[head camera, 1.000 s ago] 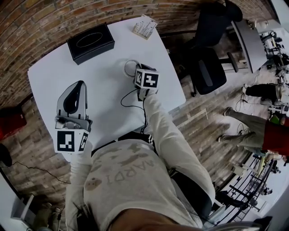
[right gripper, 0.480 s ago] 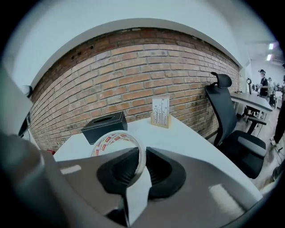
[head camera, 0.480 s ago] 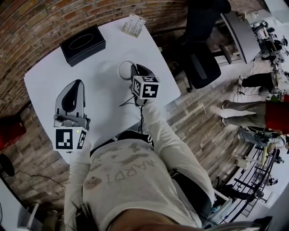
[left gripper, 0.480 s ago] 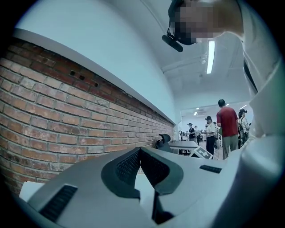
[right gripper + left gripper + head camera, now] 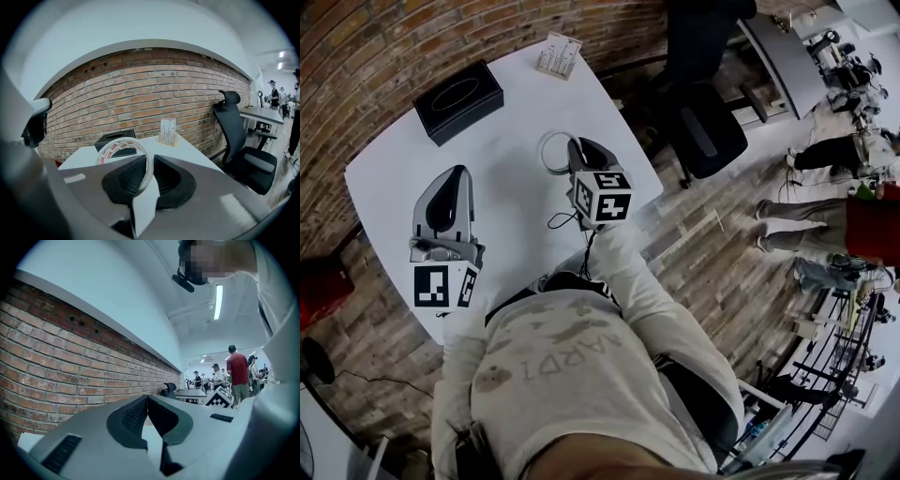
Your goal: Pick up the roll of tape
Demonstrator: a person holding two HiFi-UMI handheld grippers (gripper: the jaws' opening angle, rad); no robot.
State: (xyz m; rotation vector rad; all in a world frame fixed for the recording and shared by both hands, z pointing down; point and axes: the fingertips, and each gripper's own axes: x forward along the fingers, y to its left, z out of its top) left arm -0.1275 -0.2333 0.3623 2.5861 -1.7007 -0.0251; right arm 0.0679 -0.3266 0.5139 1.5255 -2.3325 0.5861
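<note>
The roll of tape (image 5: 551, 151) is a thin white ring with red-printed inner core, held up off the white table (image 5: 389, 173). My right gripper (image 5: 573, 152) is shut on its rim. In the right gripper view the tape (image 5: 123, 149) stands upright, and the right gripper (image 5: 149, 164) pinches its right side between the black pads. My left gripper (image 5: 456, 174) hovers over the table's left part, well apart from the tape. In the left gripper view the left gripper (image 5: 147, 397) shows its tips meeting with nothing between them.
A black tissue box (image 5: 457, 100) and a small card holder (image 5: 558, 54) stand at the table's far side. A thin black cable (image 5: 565, 218) lies near the front edge. A black office chair (image 5: 703, 131) stands to the right; people (image 5: 825, 234) are further right.
My right gripper has risen from the tabletop with the tape roll in its jaws. My left gripper has stayed about where it was.
</note>
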